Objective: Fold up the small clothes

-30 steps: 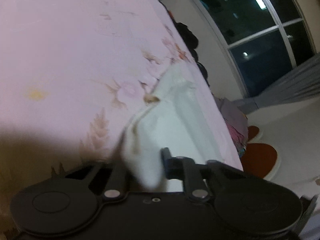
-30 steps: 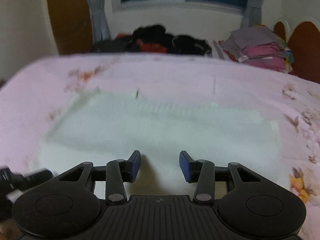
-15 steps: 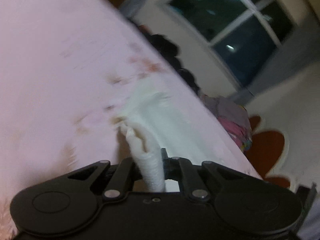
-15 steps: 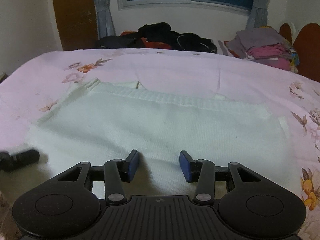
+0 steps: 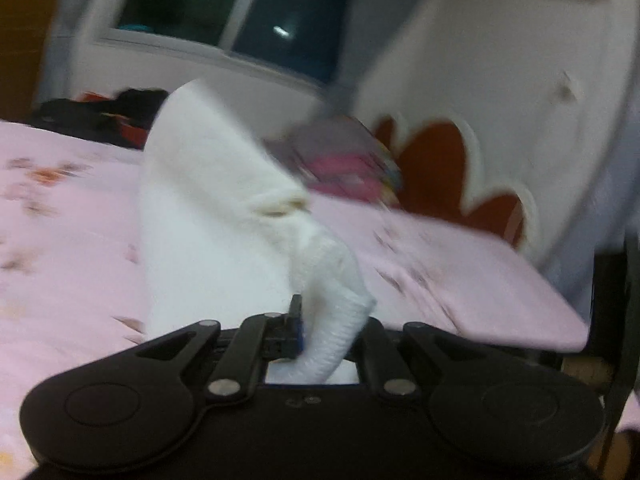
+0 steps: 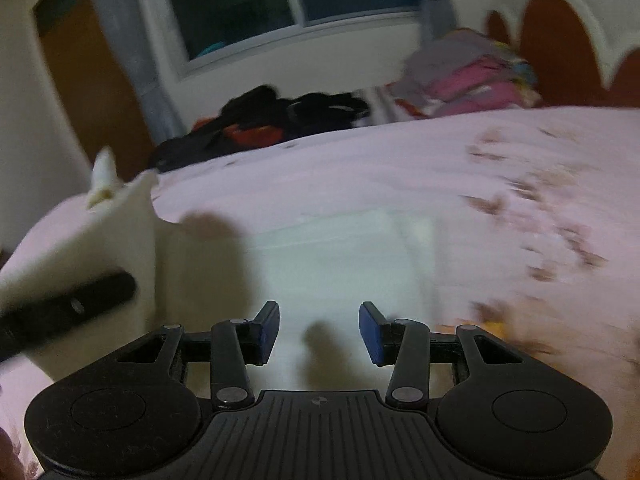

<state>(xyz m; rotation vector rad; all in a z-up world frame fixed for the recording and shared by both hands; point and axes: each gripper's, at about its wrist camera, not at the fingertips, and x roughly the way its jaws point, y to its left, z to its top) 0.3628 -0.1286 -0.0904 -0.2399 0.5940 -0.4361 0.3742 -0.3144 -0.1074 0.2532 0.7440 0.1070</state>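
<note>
Left claw (image 5: 326, 330) pressed together on a ribbed edge of the white knitted garment (image 5: 212, 216), lifted above the pink flowered bed sheet (image 5: 68, 232) so that the cloth stands up in a tall fold before the camera. Seen from the right wrist view: same white garment (image 6: 340, 256) partly flat on the bed sheet (image 6: 360, 176), its left side raised — there a dark bar, the left claw (image 6: 68, 308), blurred at the left edge. Right claw (image 6: 319, 330) spread wide, blue pads (image 6: 370, 338) apart, nothing between them, low over the near part of the garment; contact with the cloth not possible to tell. At the far side of the bed a heap of dark clothes (image 6: 272, 120) and a stack of folded clothes (image 6: 472, 76) — behind them a dark window (image 6: 280, 0). Both views blurred.
</note>
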